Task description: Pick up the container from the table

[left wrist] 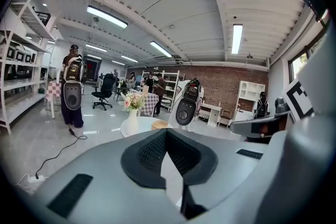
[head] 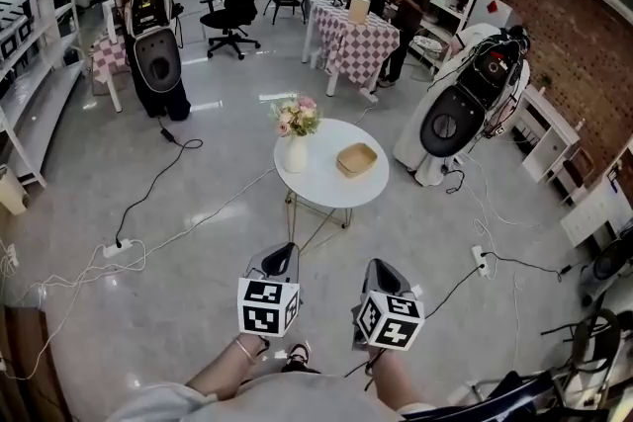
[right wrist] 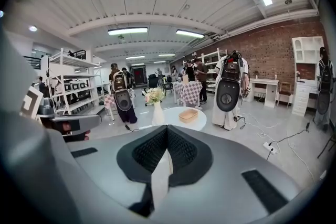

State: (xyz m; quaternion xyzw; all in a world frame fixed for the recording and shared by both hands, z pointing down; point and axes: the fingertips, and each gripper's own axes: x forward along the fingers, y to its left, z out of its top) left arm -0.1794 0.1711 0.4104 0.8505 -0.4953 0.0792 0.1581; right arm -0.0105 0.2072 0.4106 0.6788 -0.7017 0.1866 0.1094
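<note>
Round white table (head: 318, 185) bears a tan container (head: 356, 159); left gripper (head: 280, 258) and right gripper (head: 382, 271) both clenched, empty.

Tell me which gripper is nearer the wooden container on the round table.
Right, narrowly. The right gripper is almost straight below the container in the head view; the left gripper sits further to its left. Both are well short of the table.

The container (head: 356, 159) is placed on the table (head: 326, 191), right of centre and toward the far edge. The vase of flowers (head: 296, 151) is stood to its left, at the table's left edge, apart from it. The left gripper (head: 281, 254) and right gripper (head: 382, 268) are held side by side before the near edge, well apart from the table.
</note>
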